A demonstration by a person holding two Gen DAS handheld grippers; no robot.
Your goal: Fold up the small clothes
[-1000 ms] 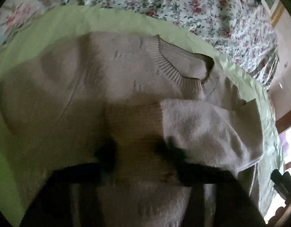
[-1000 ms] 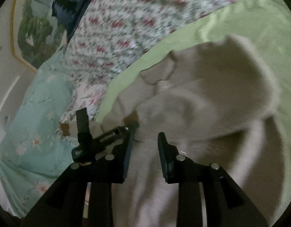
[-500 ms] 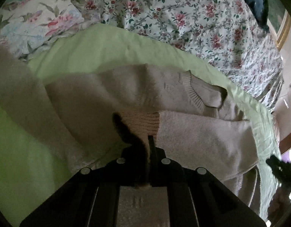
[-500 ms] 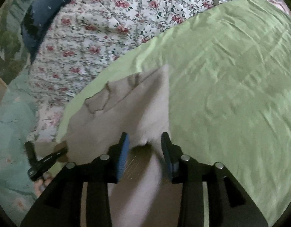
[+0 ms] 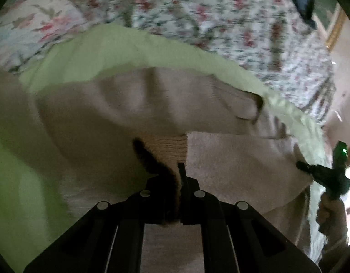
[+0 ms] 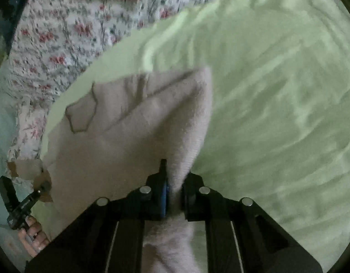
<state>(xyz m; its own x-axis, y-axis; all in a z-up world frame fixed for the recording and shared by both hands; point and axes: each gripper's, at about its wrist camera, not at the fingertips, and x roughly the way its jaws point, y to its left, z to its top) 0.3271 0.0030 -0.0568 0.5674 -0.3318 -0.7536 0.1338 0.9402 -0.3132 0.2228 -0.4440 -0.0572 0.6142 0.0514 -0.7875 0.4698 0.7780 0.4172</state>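
A small beige knit sweater (image 5: 134, 113) lies on a light green sheet (image 5: 88, 52), neck opening toward the right in the left wrist view. One sleeve (image 5: 238, 170) is folded across the body. My left gripper (image 5: 175, 179) is shut on the sweater's hem, with cloth pinched between its jaws. My right gripper (image 6: 175, 182) is shut on another part of the sweater (image 6: 129, 136) and lifts it off the green sheet (image 6: 277, 91). The right gripper also shows at the right edge of the left wrist view (image 5: 322, 175).
A floral quilt (image 5: 220, 18) lies beyond the green sheet and shows in the right wrist view (image 6: 72, 22). A floral pillow (image 5: 27, 22) sits far left. The person's hand (image 6: 31, 234) holds the left gripper handle at lower left.
Both grippers closed on the sweater; the right one was open half a second ago. The right side of the sweater has been lifted and the cloth drawn up.
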